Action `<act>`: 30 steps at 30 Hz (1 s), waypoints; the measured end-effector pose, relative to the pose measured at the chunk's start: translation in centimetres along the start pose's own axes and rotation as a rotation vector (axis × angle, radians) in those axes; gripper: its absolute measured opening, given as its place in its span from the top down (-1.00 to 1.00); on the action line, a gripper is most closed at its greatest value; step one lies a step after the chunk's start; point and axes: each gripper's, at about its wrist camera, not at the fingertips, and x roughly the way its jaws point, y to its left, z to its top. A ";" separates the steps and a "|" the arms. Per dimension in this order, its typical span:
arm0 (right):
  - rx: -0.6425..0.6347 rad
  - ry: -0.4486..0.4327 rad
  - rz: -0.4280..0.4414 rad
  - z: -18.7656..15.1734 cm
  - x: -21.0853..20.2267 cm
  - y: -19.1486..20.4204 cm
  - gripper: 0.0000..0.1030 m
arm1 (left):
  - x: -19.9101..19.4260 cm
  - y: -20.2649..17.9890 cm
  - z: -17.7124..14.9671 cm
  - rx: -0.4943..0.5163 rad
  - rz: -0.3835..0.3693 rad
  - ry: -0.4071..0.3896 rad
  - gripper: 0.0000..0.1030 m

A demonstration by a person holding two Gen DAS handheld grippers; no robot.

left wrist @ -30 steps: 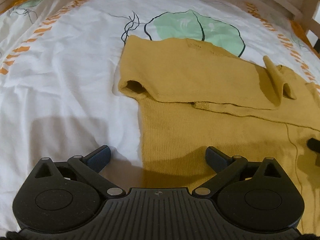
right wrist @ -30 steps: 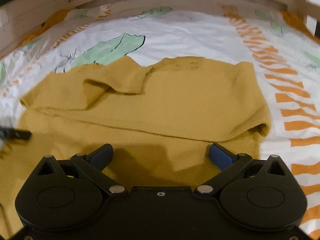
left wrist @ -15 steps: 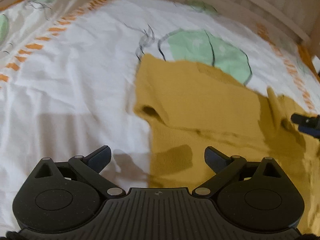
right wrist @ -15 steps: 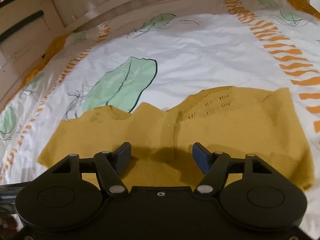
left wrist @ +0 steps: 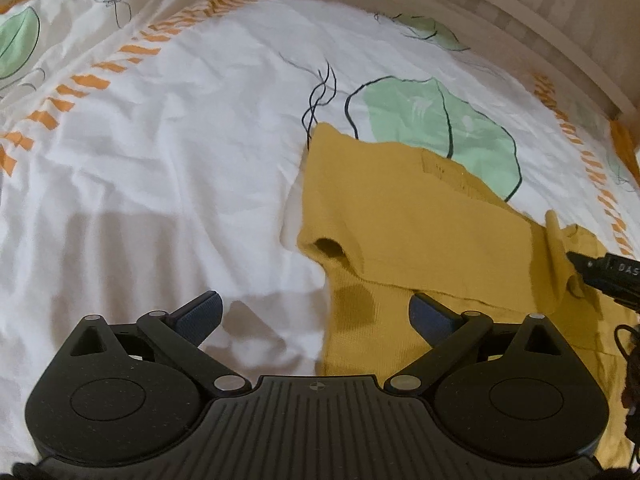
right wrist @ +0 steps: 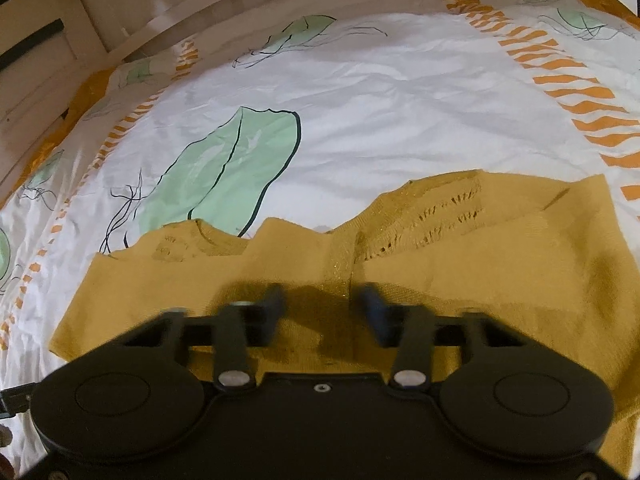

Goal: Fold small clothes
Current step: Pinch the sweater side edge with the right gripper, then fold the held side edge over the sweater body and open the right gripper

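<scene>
**Change since a second ago.** Right gripper [right wrist: 320,306]: jaws have narrowed from wide spread to a small gap, its view blurred with motion, and it has come forward from the sweater's lower body to the neckline area. Left gripper [left wrist: 314,314]: view has shifted so that more bedsheet shows on the left of the frame; jaw spread unchanged.

**Meaning for the task (judgement).** The right gripper appears to be closing on a ridge of knit near the collar, probably to start the next fold. The sleeves already lie folded across the body; the fold itself is not yet made.

**Mustard knit sweater** [left wrist: 420,216]. Lies flat on the bedsheet [left wrist: 160,160]; centre-right of the left view, lower half of the right view. Cuff opening [left wrist: 328,246] faces the lower left.

**Left gripper, pose.** Jaws wide apart, holding nothing; low over the sweater's left edge, one fingertip above the sheet, the other above the knit.

**Right gripper, pose.** Jaws nearly together but not met, straddling a raised fold below the collar [right wrist: 420,216]; whether the fabric is pinched cannot be told. Seen at the right edge of the left view, beside an upstanding fold.
</scene>
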 end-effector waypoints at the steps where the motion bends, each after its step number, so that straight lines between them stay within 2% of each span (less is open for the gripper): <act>1: -0.002 0.006 0.000 0.1 0.1 0.1 0.58 | -0.1 0.0 0.1 0.006 0.003 -0.006 -0.95; 4: -0.035 0.011 -0.001 0.4 -0.2 0.8 0.73 | -0.3 0.0 0.2 0.014 0.009 -0.018 -0.95; 8: -0.067 -0.024 0.042 1.1 -2.1 2.1 0.78 | -0.3 0.1 0.3 0.010 0.016 -0.024 -0.95; 12: -0.113 -0.096 0.066 2.8 -6.2 2.6 0.78 | -0.4 0.1 0.3 0.020 0.018 -0.032 -0.95; 14: -0.128 -0.123 0.055 3.5 -8.0 2.0 0.79 | -0.5 0.0 0.4 0.028 0.017 -0.039 -0.95; 18: -0.129 -0.141 -0.028 4.4 -10.2 -0.8 0.80 | -0.7 -0.3 0.4 0.042 0.014 -0.051 -0.95; 24: -0.075 -0.084 -0.147 3.5 -8.6 -5.1 0.80 | -0.7 -0.5 0.3 0.054 0.010 -0.049 -0.95; 30: 0.021 -0.006 -0.173 1.7 -6.1 -8.2 0.79 | -0.5 -0.4 0.4 0.053 0.006 -0.038 -0.95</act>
